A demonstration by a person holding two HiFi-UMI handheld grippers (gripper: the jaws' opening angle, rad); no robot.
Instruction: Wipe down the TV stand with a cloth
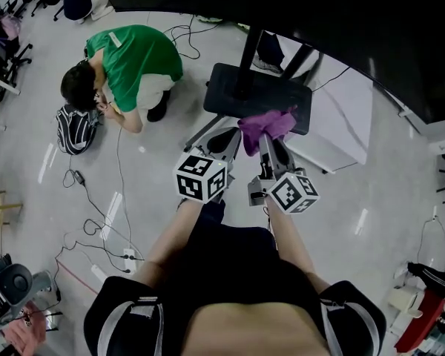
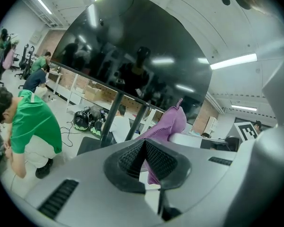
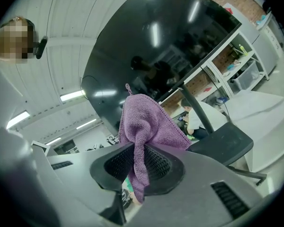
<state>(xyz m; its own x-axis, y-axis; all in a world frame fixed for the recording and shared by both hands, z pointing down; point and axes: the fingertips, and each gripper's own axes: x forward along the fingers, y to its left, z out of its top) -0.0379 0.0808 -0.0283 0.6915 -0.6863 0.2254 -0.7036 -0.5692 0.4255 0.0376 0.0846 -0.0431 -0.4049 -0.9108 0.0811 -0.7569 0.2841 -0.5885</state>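
Right gripper (image 3: 143,162): jaws clenched on the purple cloth (image 3: 142,122). A fold is pinched between the ribbed pads, a narrow tail hangs below them, and the rest bunches up above.

Left gripper (image 2: 144,151): pads pressed together, nothing seen between them. The cloth shows just beyond its right pad.

Head view: both grippers side by side, tips pointing at the TV stand (image 1: 258,95). The cloth sits over the near edge of the stand's black base plate, toward its right corner. Contact with the plate: cannot tell.

Stand: flat dark base plate on the pale floor (image 1: 170,176), two dark posts rising from it to the large black TV screen (image 2: 132,46). The screen reflects ceiling lights.

White low platform (image 1: 343,117) lies just beside the right edge of the base plate.

Surroundings: a person in a green shirt (image 1: 133,61) crouches on the floor left of the stand, well apart from the grippers. A striped bag (image 1: 76,130) lies next to that person. Loose cables (image 1: 96,225) trail over the floor at left
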